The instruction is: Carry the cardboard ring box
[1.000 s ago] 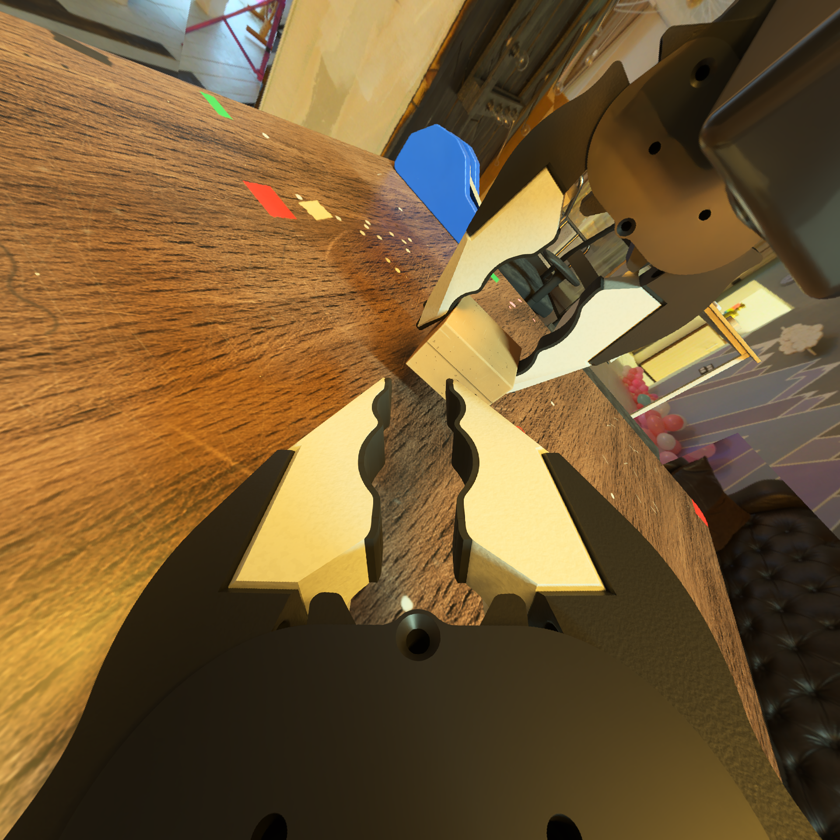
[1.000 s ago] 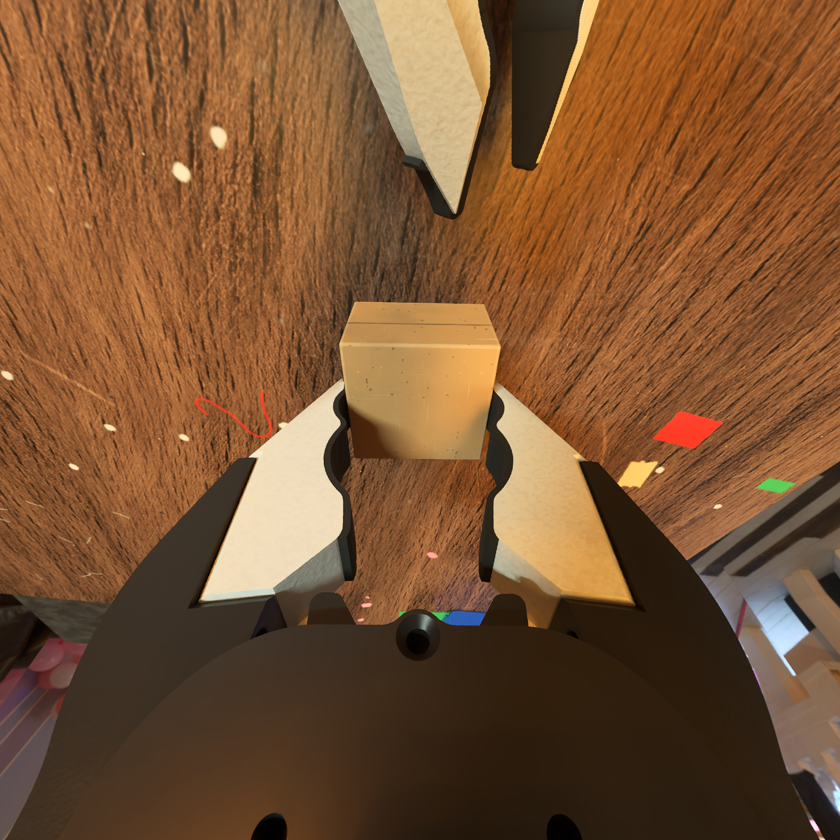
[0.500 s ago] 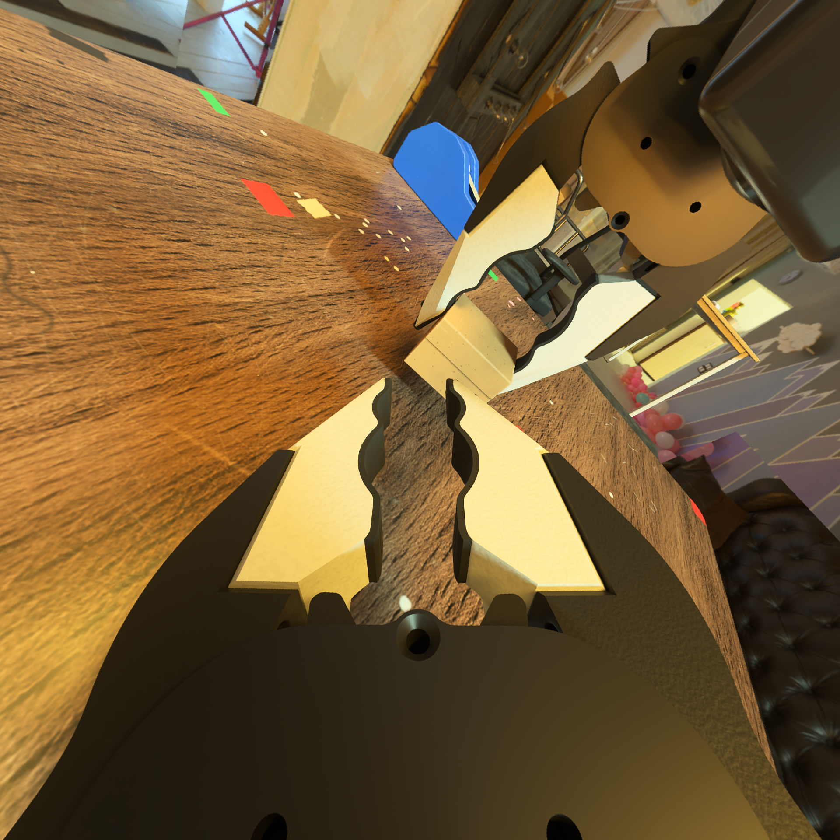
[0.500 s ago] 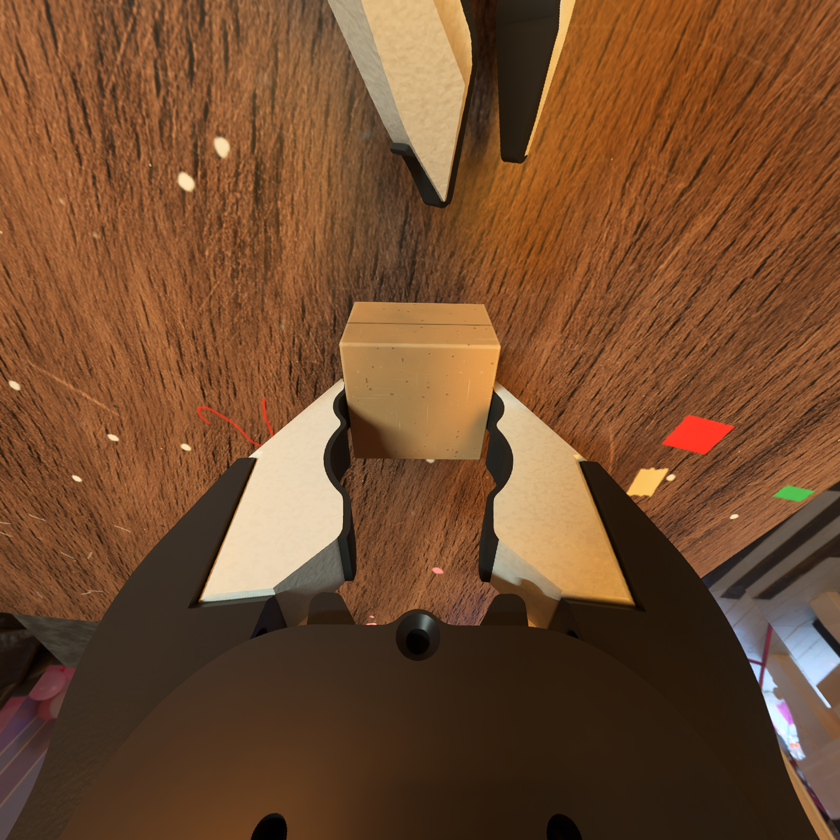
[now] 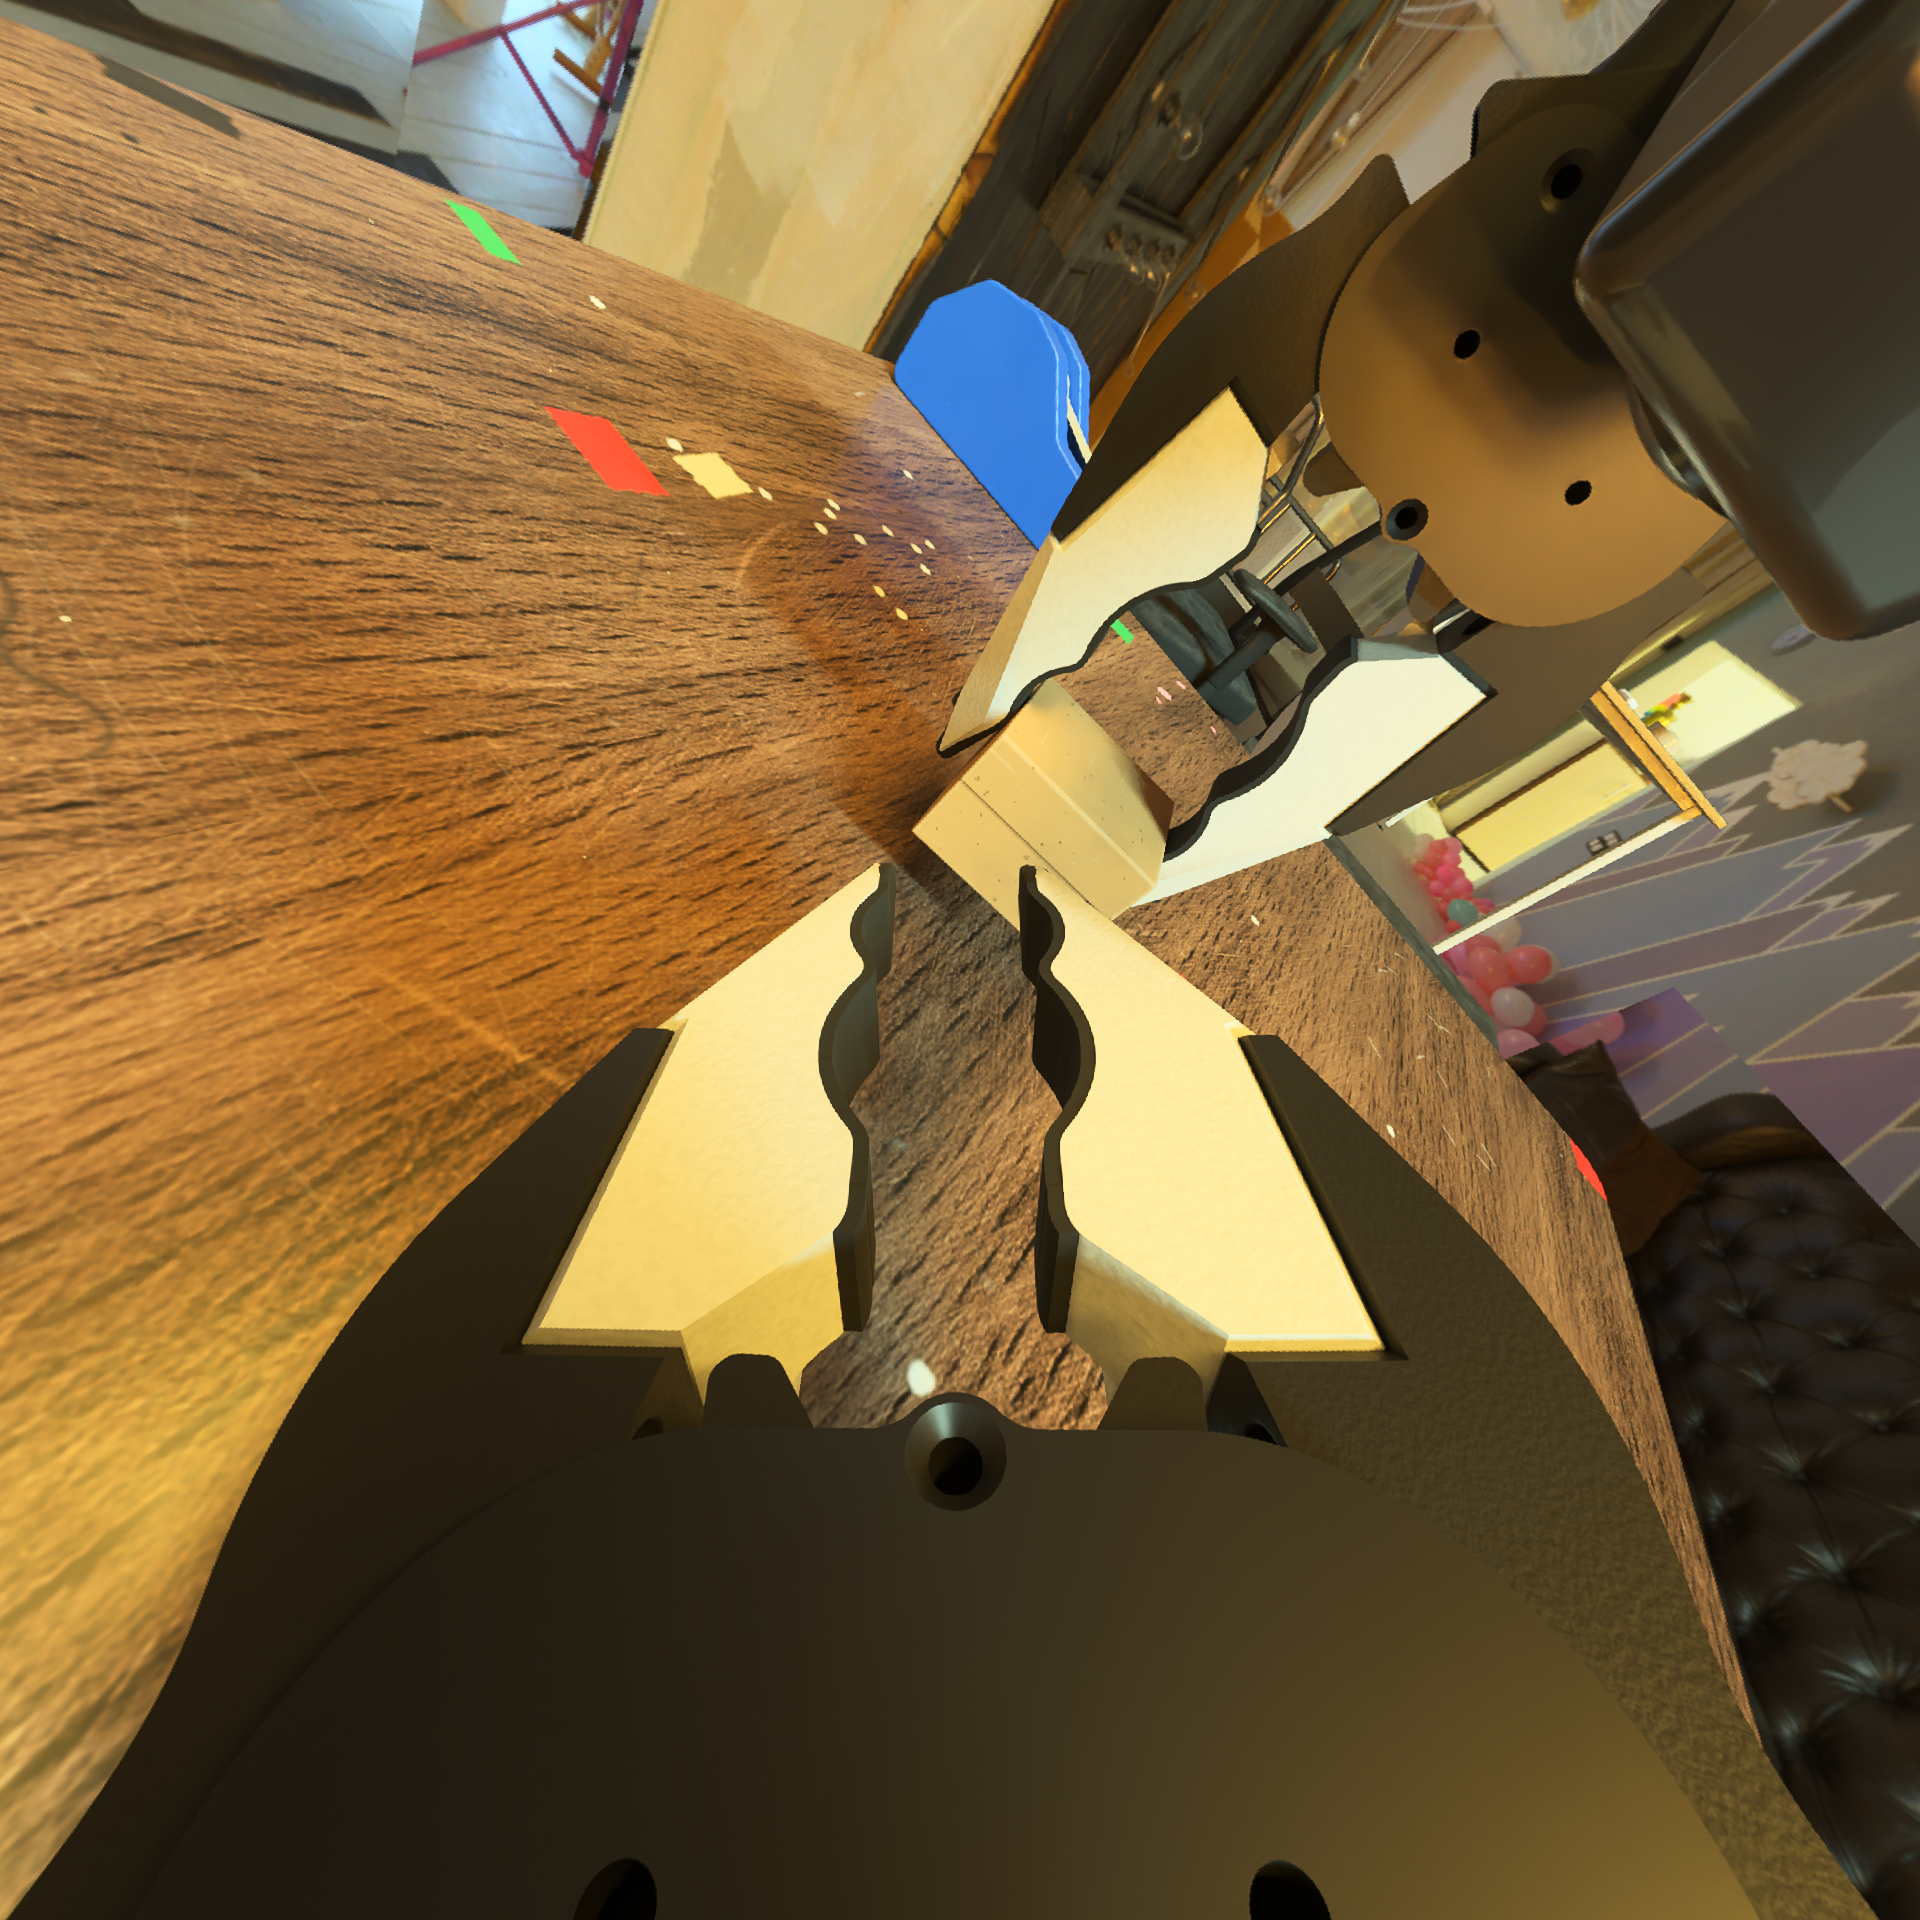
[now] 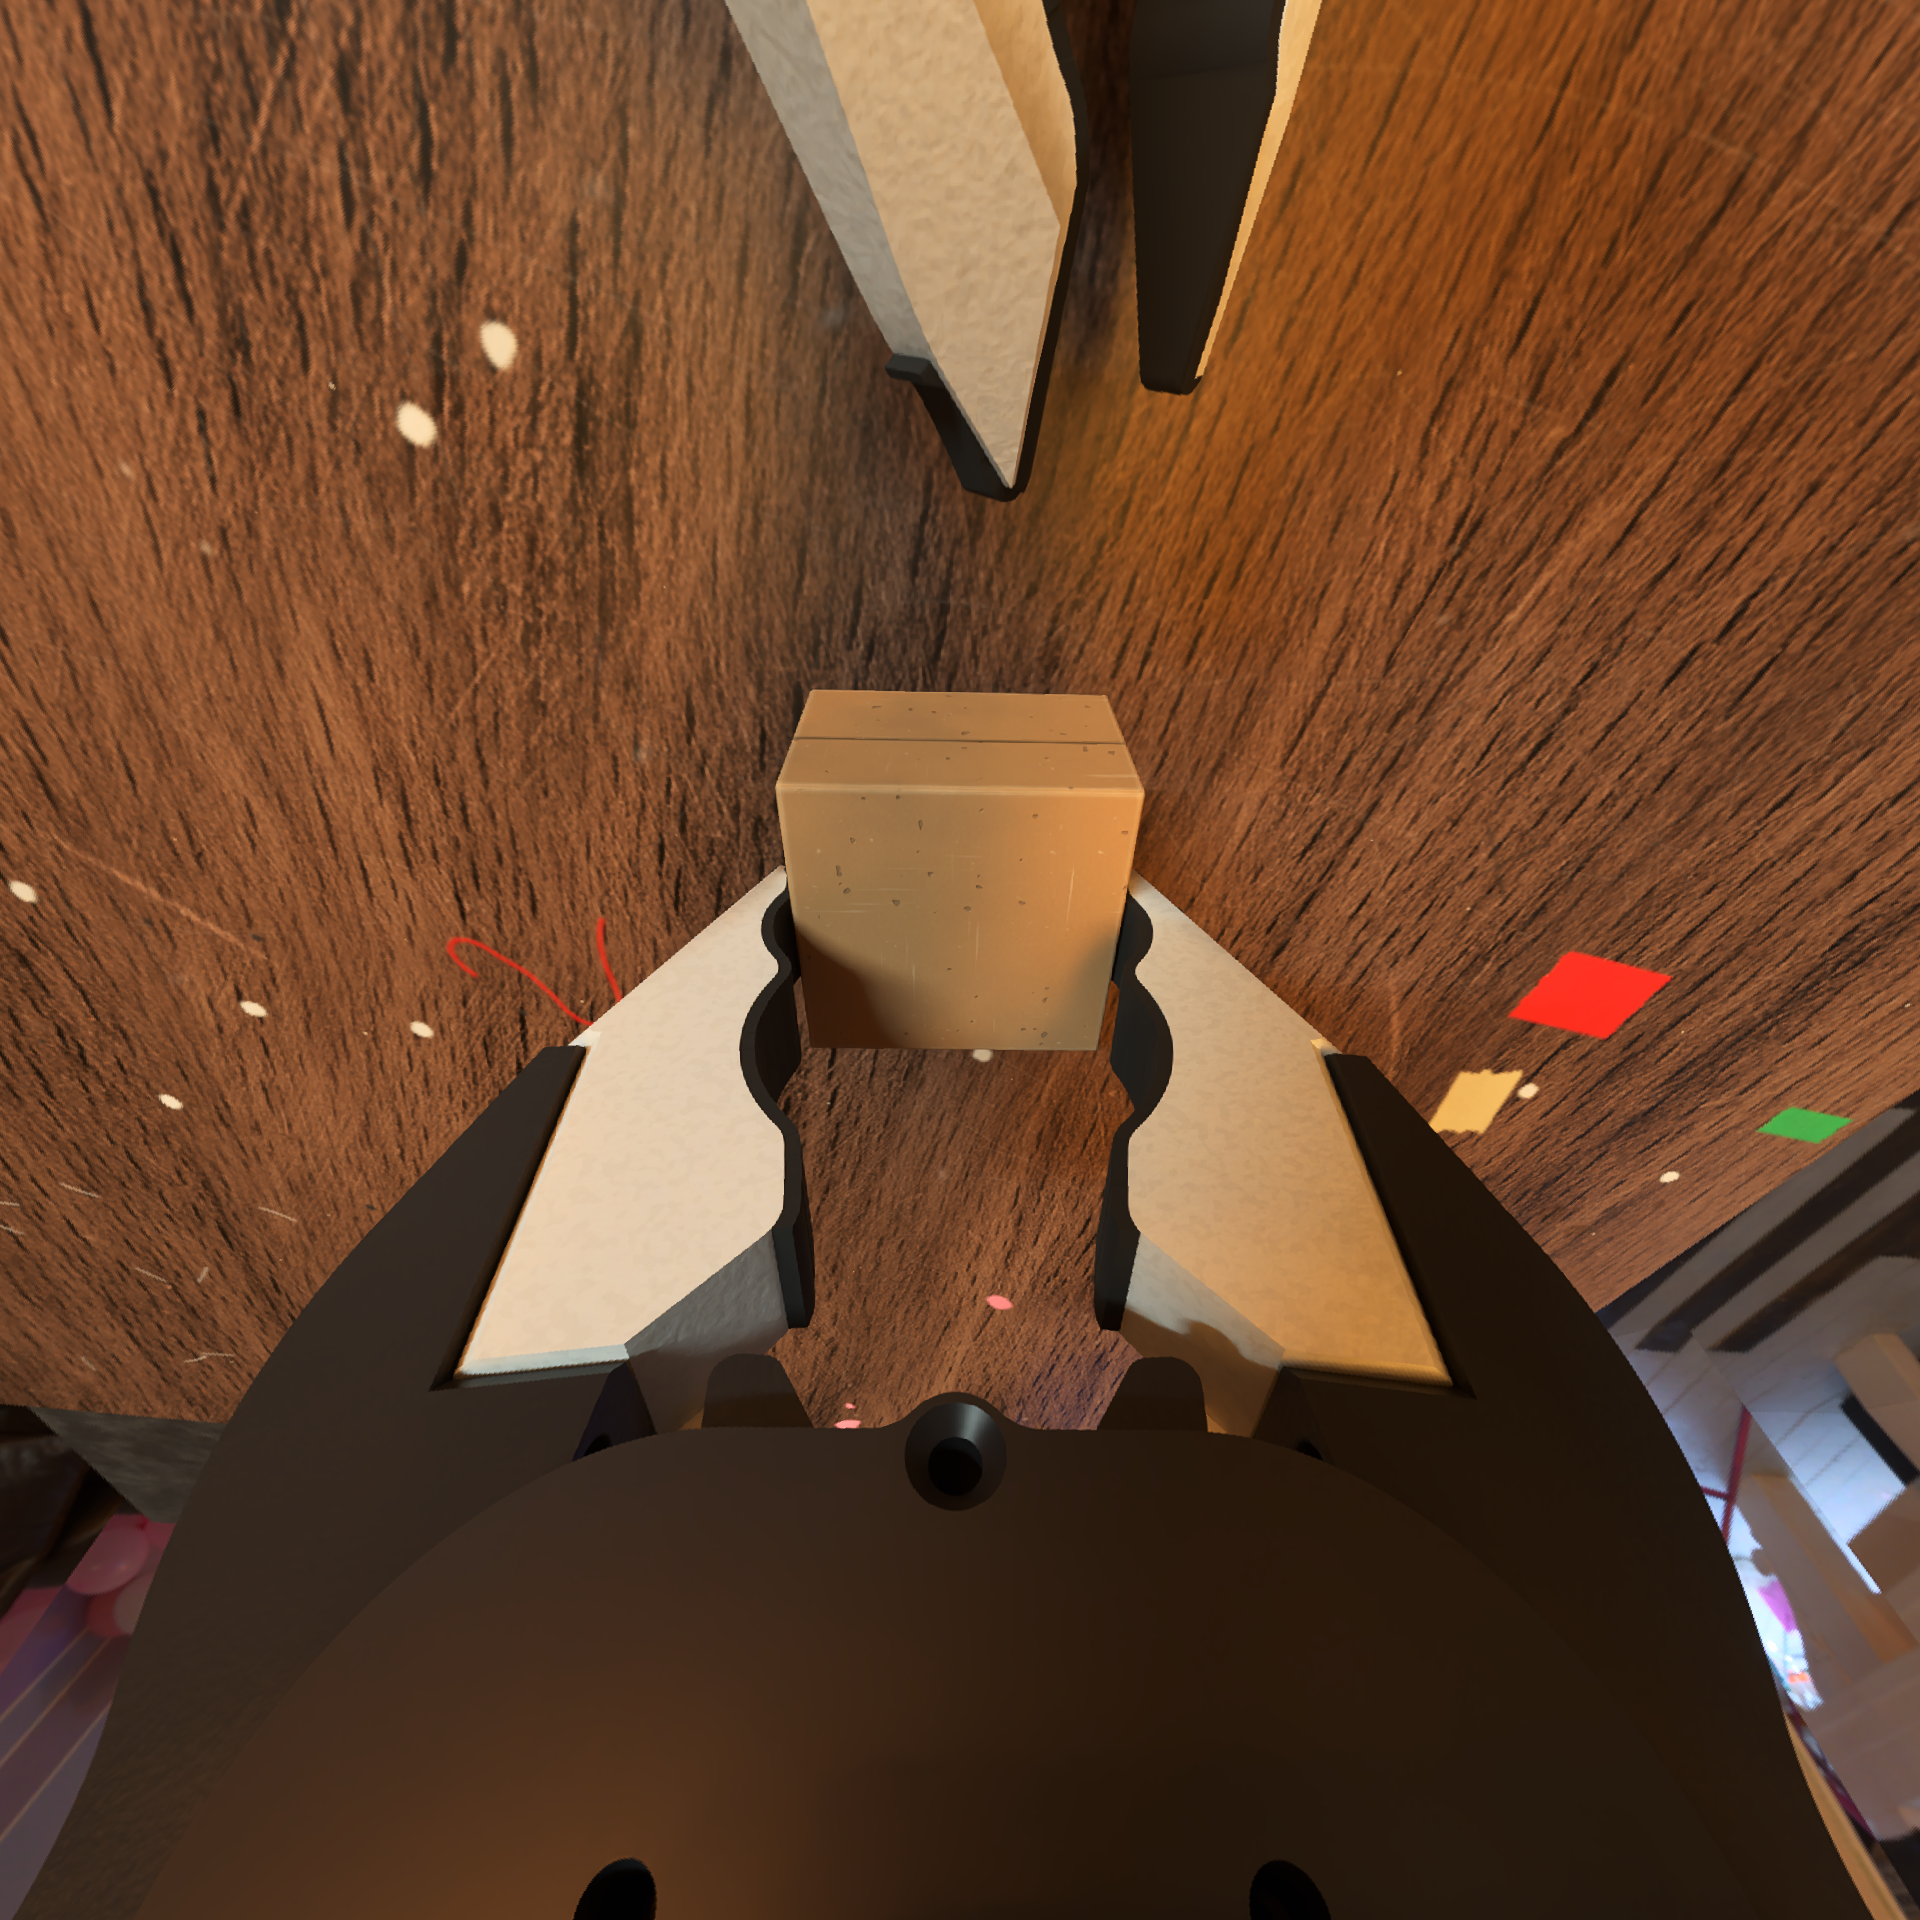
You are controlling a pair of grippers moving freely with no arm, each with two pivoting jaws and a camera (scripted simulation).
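Observation:
The cardboard ring box [image 6: 956, 914] is a small tan cube with a lid seam. My right gripper [image 6: 956, 894] is shut on it, its fingertips pressing the box's two sides. In the left wrist view the box [image 5: 1049, 800] hangs in the right gripper [image 5: 1075, 790] close over the wooden table [image 5: 312, 779]; I cannot tell whether it touches the table. My left gripper [image 5: 958, 883] is empty, its fingers a narrow gap apart, and points at the box from just short of it. It also shows in the right wrist view [image 6: 1081, 436], beyond the box.
A blue object [image 5: 987, 395] stands at the table's far edge behind the right gripper. Flat red [image 5: 608, 452], tan [image 5: 712, 475] and green [image 5: 483, 231] patches lie on the wood. The table edge runs down the right, with a black tufted sofa [image 5: 1818, 1455] below it.
The right gripper and the box have shifted only slightly against the table. The left gripper has kept its place and its finger gap.

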